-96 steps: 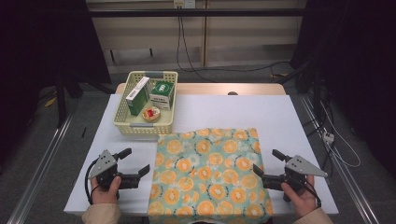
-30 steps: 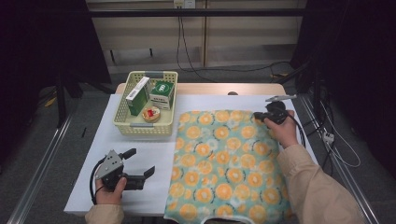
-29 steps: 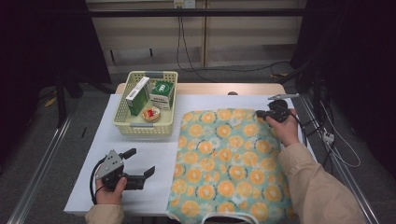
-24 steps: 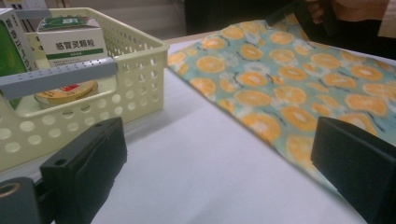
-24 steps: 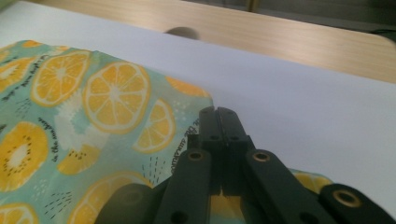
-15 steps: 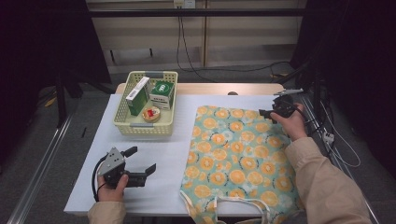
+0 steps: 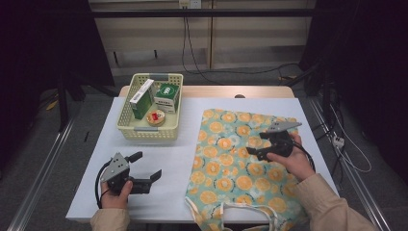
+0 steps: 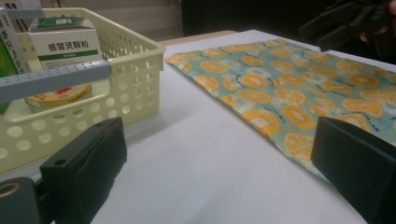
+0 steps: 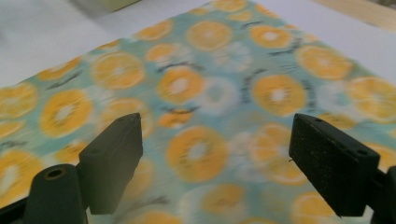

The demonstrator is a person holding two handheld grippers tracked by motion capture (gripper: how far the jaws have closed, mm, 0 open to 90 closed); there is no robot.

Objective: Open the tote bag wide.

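An orange-slice print cloth bag lies flat on the right half of the white table, its handle loop at the near edge. My right gripper hovers over the bag's middle right. Its jaws have just been opening and stand open with nothing between them. In the right gripper view the right gripper frames only the bag's print. My left gripper rests open on bare table at the near left. In the left gripper view the left gripper points toward the bag, with nothing between its jaws.
A pale yellow basket stands at the back left, holding a green and white box, a white box and a round tin. The same basket is close on the left in the left gripper view. Dark floor and cables surround the table.
The right gripper let go of the bag's far right corner and drew back toward the person over the bag's middle. The bag now lies farther right. The left gripper stayed put.
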